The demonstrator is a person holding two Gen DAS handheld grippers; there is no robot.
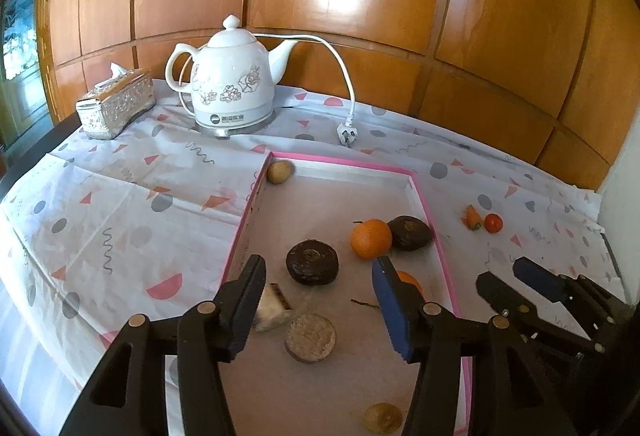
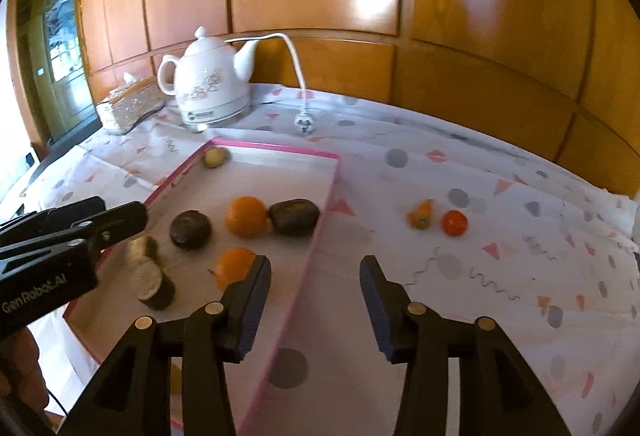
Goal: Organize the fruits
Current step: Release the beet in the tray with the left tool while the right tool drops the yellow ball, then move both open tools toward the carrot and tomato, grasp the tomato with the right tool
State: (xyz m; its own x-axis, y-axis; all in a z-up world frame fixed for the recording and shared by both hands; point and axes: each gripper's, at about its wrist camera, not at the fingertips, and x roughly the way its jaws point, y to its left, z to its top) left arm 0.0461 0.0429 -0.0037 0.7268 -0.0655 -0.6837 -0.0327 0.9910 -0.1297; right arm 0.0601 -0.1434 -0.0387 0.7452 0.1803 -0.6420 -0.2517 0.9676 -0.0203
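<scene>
Jaws parted and empty on both the left gripper [image 1: 318, 302] and right gripper [image 2: 316, 302], most fruit already sits in the shallow pink-rimmed tray [image 1: 434, 232], while a small orange carrot-shaped piece [image 2: 421, 214] and round red tomato [image 2: 454, 223] wait near the counter's right edge.

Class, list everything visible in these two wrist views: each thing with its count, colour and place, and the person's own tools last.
Tray: one, pink-rimmed, centre of table.
Oranges: two, orange, in tray.
Dark round fruits: two, brown-black, in tray.
Cut pieces: two, pale-faced, tray's near end.
Yellowish fruits: two, tray's far corner and near edge.
Small tomato: one, red, on cloth right of tray.
Small carrot-like piece: one, orange, beside tomato.
Kettle: one, white, floral, rear; plug loose.
Tissue box: one, silver, left of kettle.
Tablecloth: one, white, patterned.
Left tongs: open, over tray.
Right tongs: open, empty, over tray's right rim.
</scene>
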